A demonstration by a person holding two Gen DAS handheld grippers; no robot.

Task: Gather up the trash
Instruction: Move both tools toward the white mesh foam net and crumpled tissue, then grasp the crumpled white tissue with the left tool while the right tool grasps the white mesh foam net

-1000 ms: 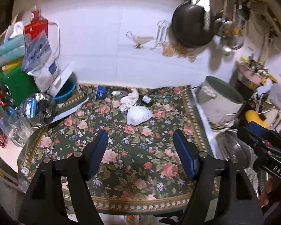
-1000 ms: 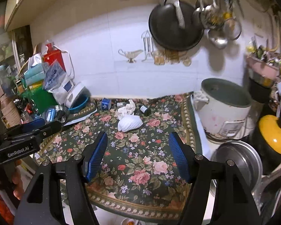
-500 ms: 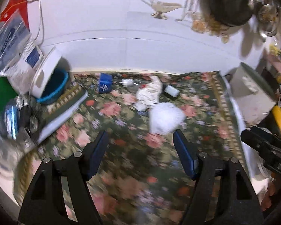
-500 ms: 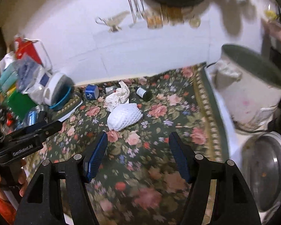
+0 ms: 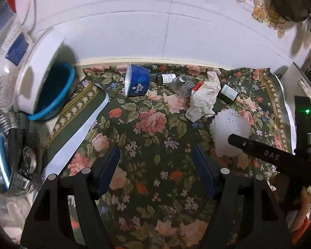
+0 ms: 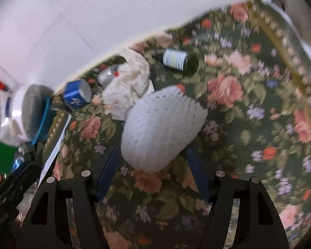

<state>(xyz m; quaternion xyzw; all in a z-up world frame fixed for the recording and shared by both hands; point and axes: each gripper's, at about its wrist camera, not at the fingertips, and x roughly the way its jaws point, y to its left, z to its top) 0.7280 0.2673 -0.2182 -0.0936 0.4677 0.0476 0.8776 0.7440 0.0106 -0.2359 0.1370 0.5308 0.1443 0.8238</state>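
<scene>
Trash lies on the floral cloth [image 5: 151,166]: a white foam fruit net [image 5: 230,128] [image 6: 161,128], a crumpled tissue [image 5: 205,99] [image 6: 130,83], a tipped blue paper cup [image 5: 136,81] [image 6: 76,95], a clear plastic piece [image 5: 182,84], and two small dark bottles [image 5: 228,92] [image 5: 165,78] [image 6: 180,61]. My left gripper [image 5: 155,172] is open and empty above bare cloth, short of the cup and tissue. My right gripper [image 6: 153,166] is open, its fingers either side of the near end of the foam net. The right gripper body [image 5: 275,159] shows in the left wrist view.
A white tub [image 5: 39,76] and blue basket [image 5: 56,95] lean at the back left. A metal strainer with utensils [image 5: 12,151] stands at the left. The white wall [image 5: 155,27] backs the counter. A white appliance edge [image 6: 300,14] is at the right.
Both grippers have moved forward and down toward the trash. The right gripper has closed in on the foam net, which now sits between its open fingers.
</scene>
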